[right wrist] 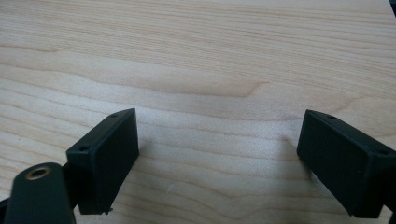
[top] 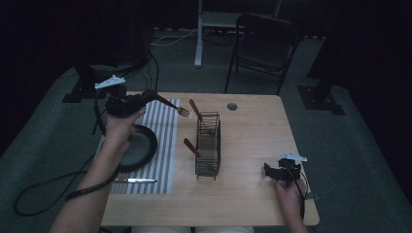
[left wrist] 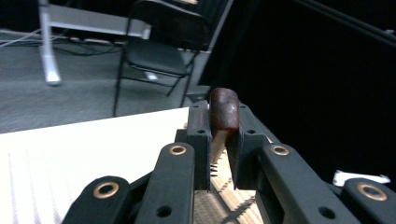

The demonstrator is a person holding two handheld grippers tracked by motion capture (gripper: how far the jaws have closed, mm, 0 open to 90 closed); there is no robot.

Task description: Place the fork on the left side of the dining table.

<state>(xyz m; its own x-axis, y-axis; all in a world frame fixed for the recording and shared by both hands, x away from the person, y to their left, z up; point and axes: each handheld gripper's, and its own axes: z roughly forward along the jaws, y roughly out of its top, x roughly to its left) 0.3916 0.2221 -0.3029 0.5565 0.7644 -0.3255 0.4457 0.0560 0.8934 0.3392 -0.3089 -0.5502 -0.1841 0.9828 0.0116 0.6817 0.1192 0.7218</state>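
Pale wooden worktop [top: 252, 145], dim room. Left tool [top: 151, 95] clamps the brown wooden handle of a metal fork [top: 183, 112], held level above the grey striped placemat [top: 167, 145], tines just beside the black wire basket [top: 209, 145]. Right tool [top: 270, 171] rests near the worktop's right edge, jaws wide apart, holding nothing.

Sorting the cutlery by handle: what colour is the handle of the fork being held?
Reddish-brown, wood-like; the fork handle shows best in the left gripper view.
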